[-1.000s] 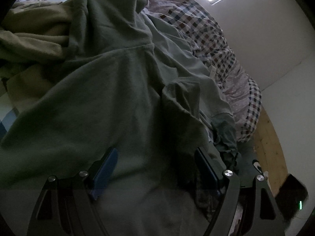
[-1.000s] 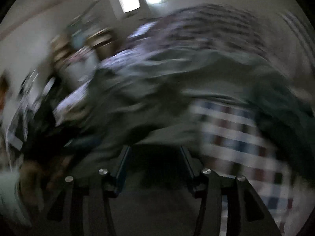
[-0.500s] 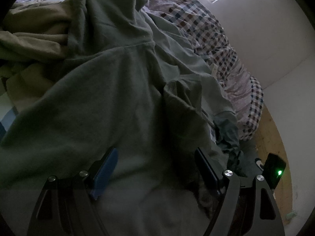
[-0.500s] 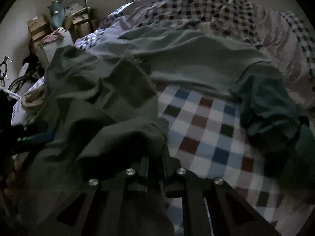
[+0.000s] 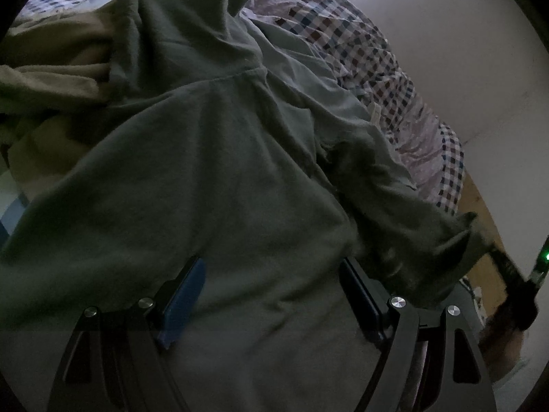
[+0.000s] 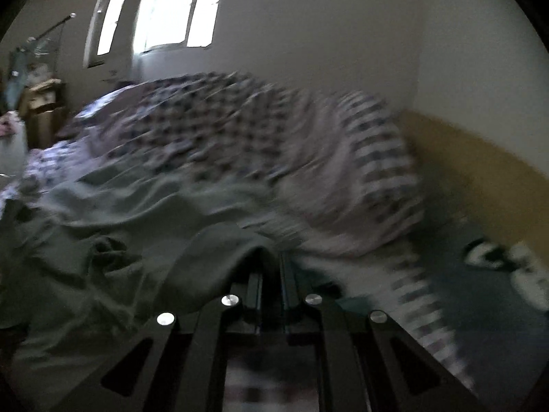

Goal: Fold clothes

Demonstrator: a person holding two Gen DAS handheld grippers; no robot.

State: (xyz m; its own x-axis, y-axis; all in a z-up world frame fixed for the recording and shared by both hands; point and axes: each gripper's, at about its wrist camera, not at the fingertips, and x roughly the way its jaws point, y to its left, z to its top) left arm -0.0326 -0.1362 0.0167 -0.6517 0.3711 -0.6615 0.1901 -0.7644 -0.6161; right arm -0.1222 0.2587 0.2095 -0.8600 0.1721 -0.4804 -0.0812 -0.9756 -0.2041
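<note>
Green hoodie (image 5: 212, 171) spread across bed, over checked quilt (image 5: 370, 55). My left gripper (image 5: 271, 295) jaws wide apart, hoodie body between them, pads not pinching. Right gripper (image 6: 271, 274) jaws clamped on hoodie sleeve (image 6: 212, 250), fabric draped over tips. Right view blurry.

A bedroom in a home.
We see a bed under a checked quilt (image 5: 370, 48), a bright window (image 6: 164, 7), plain walls (image 6: 326, 34) and a cluttered shelf (image 6: 37, 96).
</note>
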